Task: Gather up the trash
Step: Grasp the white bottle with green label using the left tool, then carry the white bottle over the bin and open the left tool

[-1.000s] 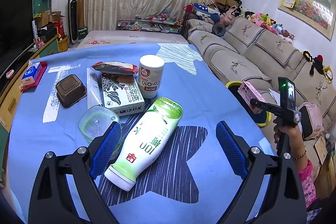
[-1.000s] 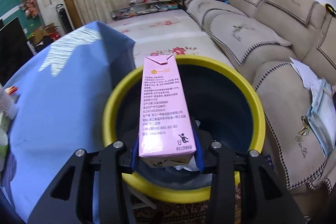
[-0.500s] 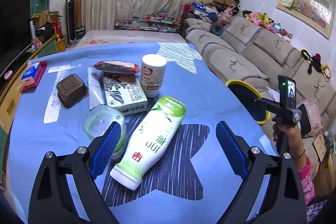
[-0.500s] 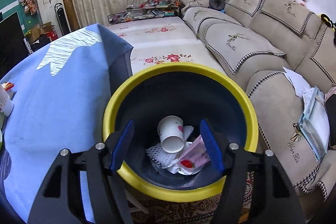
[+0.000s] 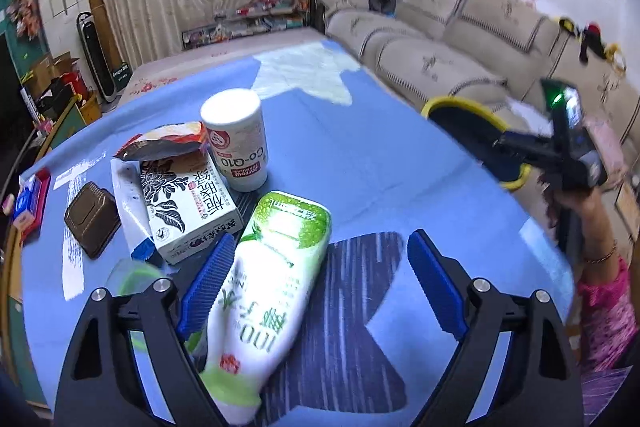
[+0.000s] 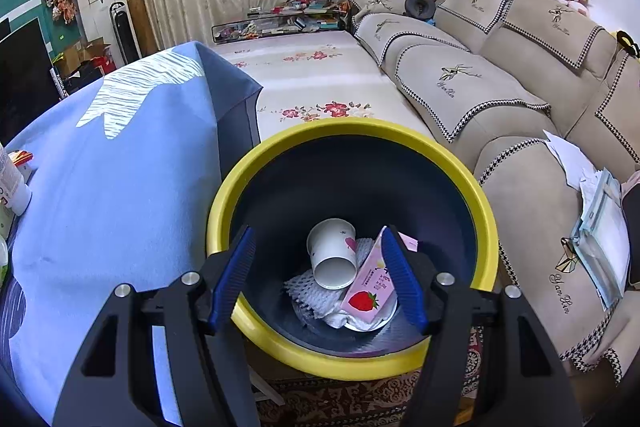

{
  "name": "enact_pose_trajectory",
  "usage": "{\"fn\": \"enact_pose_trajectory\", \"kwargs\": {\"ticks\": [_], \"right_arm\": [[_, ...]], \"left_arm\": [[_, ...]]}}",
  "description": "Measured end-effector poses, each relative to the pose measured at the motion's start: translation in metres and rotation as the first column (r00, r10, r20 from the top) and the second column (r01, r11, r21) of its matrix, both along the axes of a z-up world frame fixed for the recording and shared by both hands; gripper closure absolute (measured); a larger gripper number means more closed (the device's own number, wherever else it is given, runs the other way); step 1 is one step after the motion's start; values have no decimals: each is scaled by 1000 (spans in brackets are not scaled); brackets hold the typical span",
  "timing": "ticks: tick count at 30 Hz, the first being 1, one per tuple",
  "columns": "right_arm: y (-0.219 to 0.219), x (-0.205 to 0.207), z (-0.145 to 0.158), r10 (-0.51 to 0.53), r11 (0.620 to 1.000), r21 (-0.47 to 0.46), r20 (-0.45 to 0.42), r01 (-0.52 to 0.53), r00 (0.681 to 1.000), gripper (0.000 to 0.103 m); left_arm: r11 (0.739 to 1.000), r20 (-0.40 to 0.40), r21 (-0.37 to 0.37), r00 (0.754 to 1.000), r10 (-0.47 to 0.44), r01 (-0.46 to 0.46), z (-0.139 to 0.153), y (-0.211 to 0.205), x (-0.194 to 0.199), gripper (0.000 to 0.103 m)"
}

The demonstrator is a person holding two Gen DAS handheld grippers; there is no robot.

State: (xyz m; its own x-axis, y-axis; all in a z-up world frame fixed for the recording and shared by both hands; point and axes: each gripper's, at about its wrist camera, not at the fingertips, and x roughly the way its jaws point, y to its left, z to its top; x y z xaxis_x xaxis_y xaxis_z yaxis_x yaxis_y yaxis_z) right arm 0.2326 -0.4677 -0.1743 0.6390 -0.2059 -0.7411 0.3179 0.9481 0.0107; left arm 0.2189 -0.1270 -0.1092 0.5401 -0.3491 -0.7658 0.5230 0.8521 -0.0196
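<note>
Behind left fingers (image 5: 208,283), lid (image 5: 132,279) half-hidden.

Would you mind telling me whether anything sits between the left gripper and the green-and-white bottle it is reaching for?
Nothing visible does. The left gripper is open, and the green-and-white bottle lies on the blue tablecloth between its fingers, close beside the left one. The tea carton lies just beyond that finger's tip.

Left wrist view sat low over the blue tablecloth (image 5: 360,163), close, facing curtains and sofa — bin (image 5: 472,107) at far right. Right wrist view looked steeply down into that yellow-rimmed bin (image 6: 248,179), close — both shared bin, tablecloth (image 6: 100,187), sofa.
</note>
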Motion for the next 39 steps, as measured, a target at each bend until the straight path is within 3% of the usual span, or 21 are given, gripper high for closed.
{"fn": "enact_pose_trajectory", "kwargs": {"ticks": [6, 14, 22, 29, 34, 36, 39], "right_arm": [[0, 1, -2, 1, 1000, 5, -5, -1, 1000, 41], [2, 2, -6, 12, 1000, 10, -13, -12, 1000, 41], [0, 1, -10, 22, 1000, 15, -30, -21, 999, 41], [2, 0, -10, 40, 999, 18, -35, -40, 999, 41], [2, 0, -10, 52, 999, 19, -36, -51, 998, 41], [2, -1, -10, 55, 998, 22, -35, -54, 998, 41], [1, -2, -10, 56, 998, 25, -35, -55, 998, 41]], "left_arm": [[997, -56, 74, 998, 7, -3, -14, -10, 18, 18], [988, -75, 151, 997, 4, 7, -25, -22, 20, 34], [970, -88, 206, 990, -111, 127, -29, -36, 3, 34], [986, -165, 122, 982, -93, 114, -26, -38, 2, 39], [973, -199, 173, 973, -115, 151, -42, -46, -4, 35], [965, -203, 202, 971, -123, 165, -50, -48, -6, 37], [970, -213, 180, 969, -123, 163, -51, -45, -7, 49]]}}
